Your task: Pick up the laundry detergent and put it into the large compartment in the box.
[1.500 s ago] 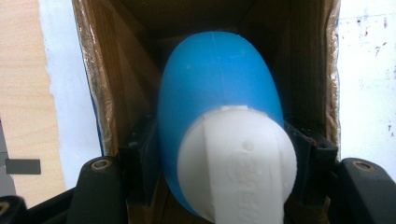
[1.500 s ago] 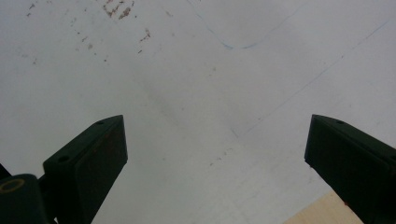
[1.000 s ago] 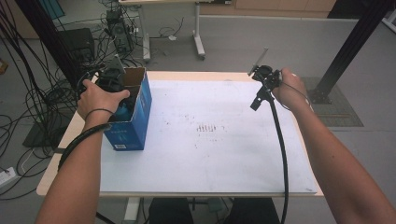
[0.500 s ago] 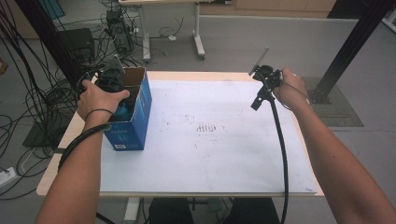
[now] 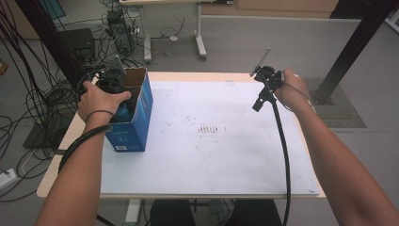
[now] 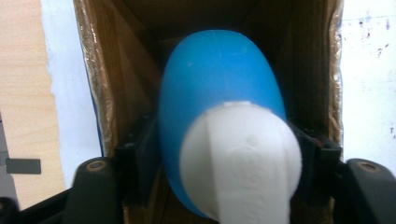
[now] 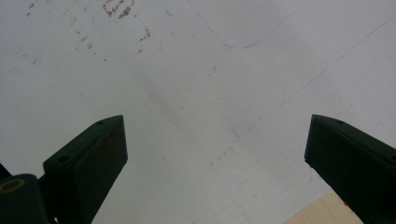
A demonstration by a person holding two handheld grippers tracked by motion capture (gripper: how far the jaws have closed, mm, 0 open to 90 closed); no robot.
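The left claw [image 6: 219, 154] is gripping a blue bottle [image 6: 219, 93] with a white cap [image 6: 240, 163], its jaws pressing on either side of the body just behind the cap, and it is holding the bottle inside the open top of the blue box [image 5: 134, 120] that is standing at the left edge of the counter [image 5: 211, 155]. In the left gripper view the brown inner walls of the box are surrounding the bottle on both sides, so it is sitting within the opening rather than above it; how deep it is reaching, and whether its far end is resting on the bottom, cannot be told from here. In the high view the left hand [image 5: 99, 99] is covering the gripper over the box. The right claw [image 7: 215, 154] is hanging empty with its jaws spread wide over bare white counter near the far right corner, taking no part. Judging from this, the work is probably at the box stage: the bottle is held and inside the box, but it is not clear whether it is going in or coming out, so either a release or a lift is left.
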